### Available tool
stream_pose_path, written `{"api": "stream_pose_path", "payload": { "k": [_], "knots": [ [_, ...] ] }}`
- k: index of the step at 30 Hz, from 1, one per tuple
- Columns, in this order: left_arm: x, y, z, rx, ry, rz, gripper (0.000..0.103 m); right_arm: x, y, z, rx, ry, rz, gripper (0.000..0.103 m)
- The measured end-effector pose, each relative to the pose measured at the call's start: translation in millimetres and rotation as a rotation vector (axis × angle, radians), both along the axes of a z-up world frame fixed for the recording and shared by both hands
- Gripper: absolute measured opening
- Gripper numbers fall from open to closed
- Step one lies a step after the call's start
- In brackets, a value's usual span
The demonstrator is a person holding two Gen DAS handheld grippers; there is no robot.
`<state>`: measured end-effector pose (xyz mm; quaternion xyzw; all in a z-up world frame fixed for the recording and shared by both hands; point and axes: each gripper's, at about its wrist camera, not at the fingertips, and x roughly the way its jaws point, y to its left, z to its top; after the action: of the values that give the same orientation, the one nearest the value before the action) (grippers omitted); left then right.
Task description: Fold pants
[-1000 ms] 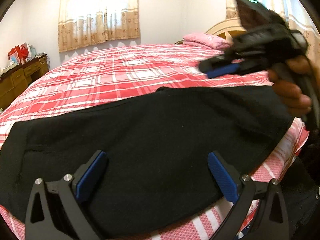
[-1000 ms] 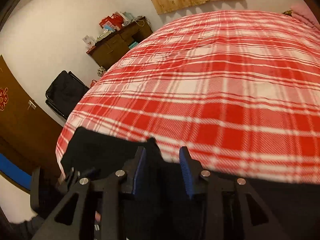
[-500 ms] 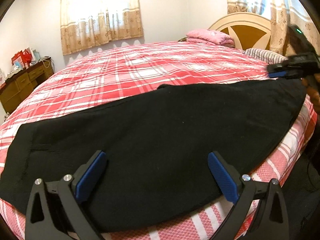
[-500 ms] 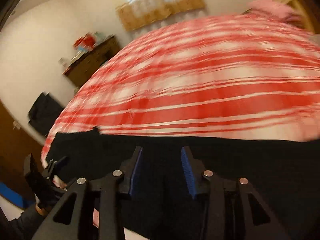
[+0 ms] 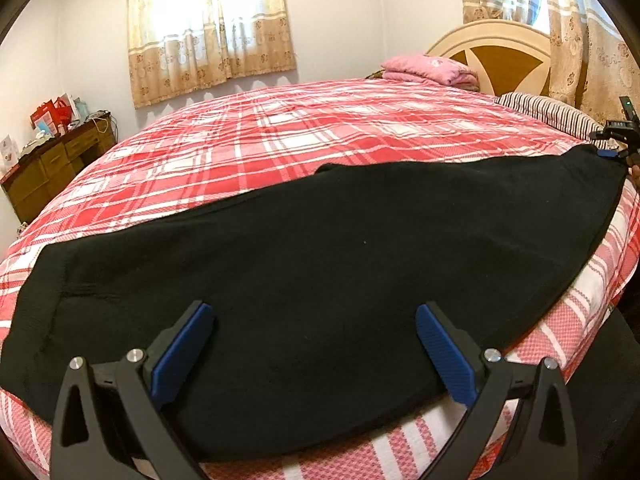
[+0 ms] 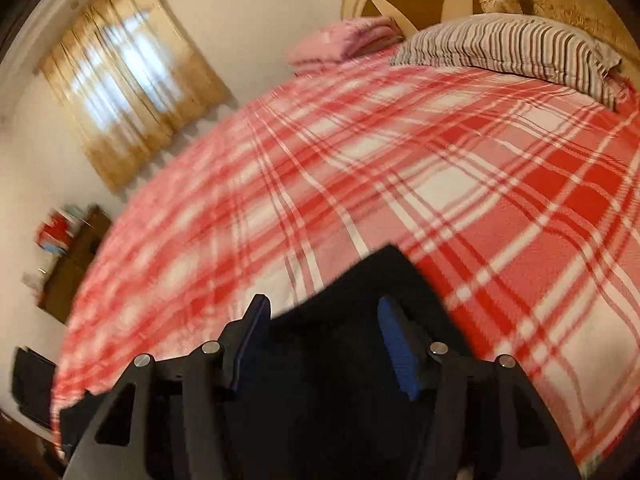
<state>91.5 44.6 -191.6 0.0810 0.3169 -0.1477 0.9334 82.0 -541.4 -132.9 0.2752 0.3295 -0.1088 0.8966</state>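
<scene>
Black pants (image 5: 320, 264) lie spread flat along the near edge of a bed with a red plaid cover (image 5: 280, 136). My left gripper (image 5: 312, 344) is open wide and empty, hovering over the pants' near middle. My right gripper (image 6: 324, 340) is open over the pants' right end (image 6: 380, 280), with cloth between the blue pads; it also shows at the far right of the left wrist view (image 5: 612, 148), at the pants' corner.
A striped pillow (image 6: 512, 48) and a pink folded blanket (image 5: 432, 70) lie by the wooden headboard (image 5: 504, 56). A wooden dresser (image 5: 52, 164) with clutter stands at the left wall. Curtained windows are behind the bed.
My right gripper has swung from the pants' middle far out to their right end and opened wider. The pants now lie stretched flat. The left gripper has stayed put.
</scene>
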Motion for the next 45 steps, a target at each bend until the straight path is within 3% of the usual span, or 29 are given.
{"api": "stream_pose_path", "payload": {
  "k": [8, 13, 20, 32, 35, 38, 41, 43, 45],
  "knots": [
    [-5.3, -4.5, 6.4, -0.016, -0.013, -0.011, 0.103, -79.3, -23.3, 24.3, 0.052, -0.121, -0.16, 0.058],
    [-5.0, -2.6, 13.1, -0.015, -0.029, -0.001, 0.103, -114.0, -38.0, 20.0, 0.091, -0.113, -0.209, 0.058],
    [2.4, 7.6, 21.2, 0.028, -0.049, 0.053, 0.103, -116.8, -27.3, 4.1, 0.099, -0.08, -0.139, 0.058],
    [25.9, 79.5, 24.0, -0.003, -0.033, 0.252, 0.103, -96.0, -32.9, -4.7, 0.127, -0.101, -0.077, 0.056],
    [28.5, 91.8, 21.0, -0.002, -0.031, 0.284, 0.103, -98.6, -47.3, -13.1, 0.236, -0.166, -0.085, 0.055],
    [29.7, 96.1, 19.9, 0.023, -0.035, 0.3, 0.103, -103.1, -47.7, -15.5, 0.275, -0.187, -0.072, 0.048],
    [32.6, 98.6, 14.1, 0.044, -0.034, 0.311, 0.103, -101.6, -42.7, -15.6, 0.236, -0.175, -0.06, 0.043],
    [30.8, 94.9, 9.0, 0.076, -0.058, 0.314, 0.103, -99.2, -45.9, -20.4, 0.236, -0.163, -0.081, 0.024],
    [29.2, 90.6, 6.5, 0.104, -0.071, 0.32, 0.103, -100.9, -50.9, -25.4, 0.271, -0.185, -0.081, 0.02]
  ]
}}
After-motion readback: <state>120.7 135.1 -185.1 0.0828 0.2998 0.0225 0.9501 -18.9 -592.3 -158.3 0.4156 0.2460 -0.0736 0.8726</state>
